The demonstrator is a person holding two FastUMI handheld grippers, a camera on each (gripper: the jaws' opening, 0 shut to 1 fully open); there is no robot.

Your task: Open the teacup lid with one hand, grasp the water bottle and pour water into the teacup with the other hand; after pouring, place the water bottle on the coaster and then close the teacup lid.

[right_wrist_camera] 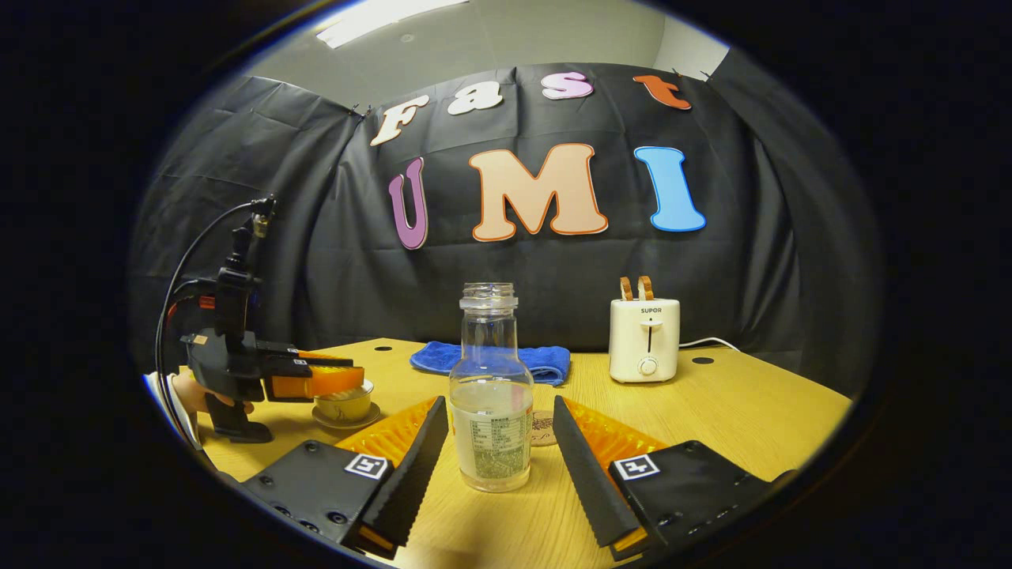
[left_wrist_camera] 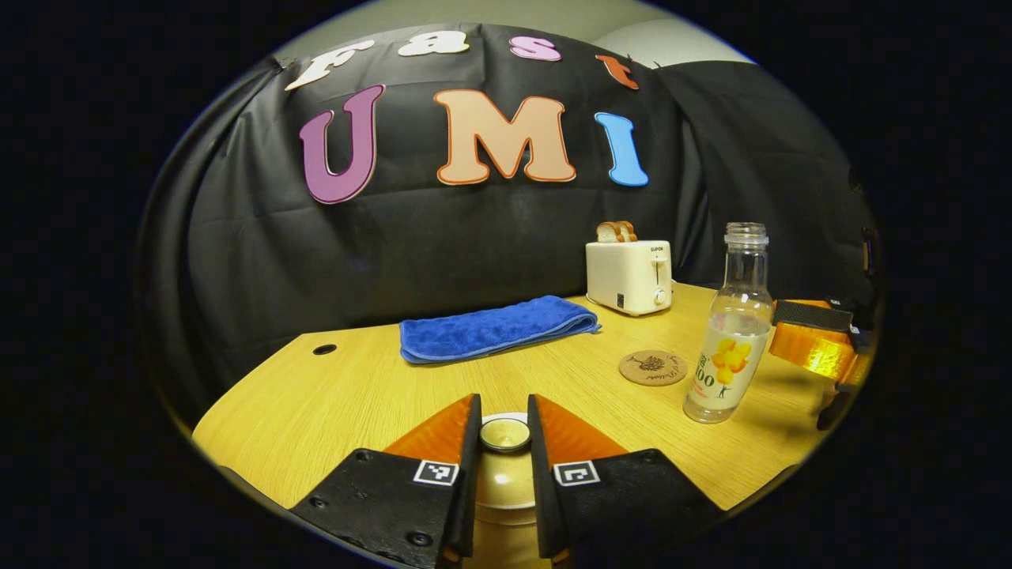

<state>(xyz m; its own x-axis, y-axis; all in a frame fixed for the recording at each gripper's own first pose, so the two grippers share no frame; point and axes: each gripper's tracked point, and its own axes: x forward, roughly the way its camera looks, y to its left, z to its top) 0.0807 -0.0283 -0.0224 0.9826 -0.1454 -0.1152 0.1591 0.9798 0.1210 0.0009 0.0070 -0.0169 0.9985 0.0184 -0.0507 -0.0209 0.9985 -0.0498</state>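
While the left gripper (left_wrist_camera: 504, 431) sits narrowed around the teacup lid (left_wrist_camera: 505, 434), contact unclear, the right gripper (right_wrist_camera: 500, 431) spreads wide, its fingers flanking the uncapped water bottle (right_wrist_camera: 490, 395) without touching. On the wooden table (left_wrist_camera: 332, 395), the coaster (left_wrist_camera: 652, 367) lies at the bottle's ten o'clock; blue towel (left_wrist_camera: 494, 328) and toaster (left_wrist_camera: 630, 276) sit behind.

wooden table (right_wrist_camera: 735, 411), black cloth wall (right_wrist_camera: 332, 237), ceiling light (right_wrist_camera: 379, 16)
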